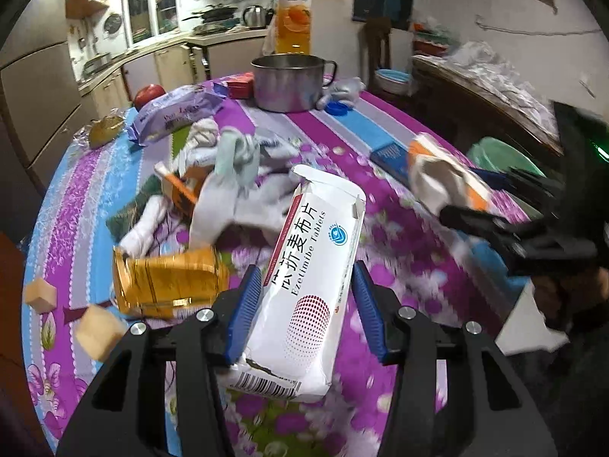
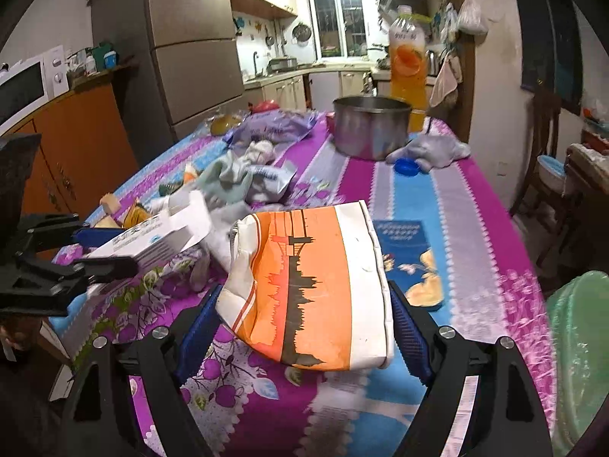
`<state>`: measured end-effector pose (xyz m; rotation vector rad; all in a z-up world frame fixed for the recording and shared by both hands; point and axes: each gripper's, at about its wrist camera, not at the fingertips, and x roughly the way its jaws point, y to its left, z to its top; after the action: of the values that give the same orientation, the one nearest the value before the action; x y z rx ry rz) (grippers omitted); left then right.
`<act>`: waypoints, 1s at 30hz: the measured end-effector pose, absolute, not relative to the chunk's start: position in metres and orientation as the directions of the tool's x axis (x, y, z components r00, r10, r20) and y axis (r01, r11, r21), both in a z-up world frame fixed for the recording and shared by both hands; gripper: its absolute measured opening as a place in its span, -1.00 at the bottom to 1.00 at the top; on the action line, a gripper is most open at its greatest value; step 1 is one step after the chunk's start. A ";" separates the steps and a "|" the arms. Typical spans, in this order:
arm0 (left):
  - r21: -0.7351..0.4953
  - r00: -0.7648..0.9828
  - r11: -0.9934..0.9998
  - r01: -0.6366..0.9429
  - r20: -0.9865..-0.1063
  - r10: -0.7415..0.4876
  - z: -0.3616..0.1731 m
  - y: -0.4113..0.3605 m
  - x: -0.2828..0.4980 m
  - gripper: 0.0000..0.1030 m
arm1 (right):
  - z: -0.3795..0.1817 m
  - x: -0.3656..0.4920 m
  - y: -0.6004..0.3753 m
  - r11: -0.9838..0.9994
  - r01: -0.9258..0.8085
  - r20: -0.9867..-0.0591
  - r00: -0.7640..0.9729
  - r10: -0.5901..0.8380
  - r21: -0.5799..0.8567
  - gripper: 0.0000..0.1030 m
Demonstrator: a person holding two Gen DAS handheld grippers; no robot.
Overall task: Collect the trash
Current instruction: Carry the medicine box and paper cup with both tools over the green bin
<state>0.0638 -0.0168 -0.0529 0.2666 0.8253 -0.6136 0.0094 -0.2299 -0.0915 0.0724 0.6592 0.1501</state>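
Observation:
My left gripper is shut on a white tablet box with red dots and holds it above the flowered tablecloth. My right gripper is shut on a crushed orange and white paper cup, also lifted over the table. The cup and right gripper show in the left wrist view at the right. The box and left gripper show in the right wrist view at the left. More litter lies mid-table: crumpled tissues and wrappers, an orange packet.
A steel pot, a juice bottle, a purple snack bag, a blue cap and a blue booklet sit on the table. Wooden cubes lie at the left. A green bin stands off the right edge.

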 end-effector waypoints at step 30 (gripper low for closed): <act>0.230 0.590 0.611 0.757 -0.642 -0.490 -0.001 -0.274 0.032 -0.08 | 0.006 -0.125 -0.450 0.908 0.418 -0.463 0.810 -0.360 0.026 0.60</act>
<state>0.0323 -0.2743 -0.0005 0.5227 0.5660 -0.7652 -0.1250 -0.4499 0.0060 0.1288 0.4683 -0.4171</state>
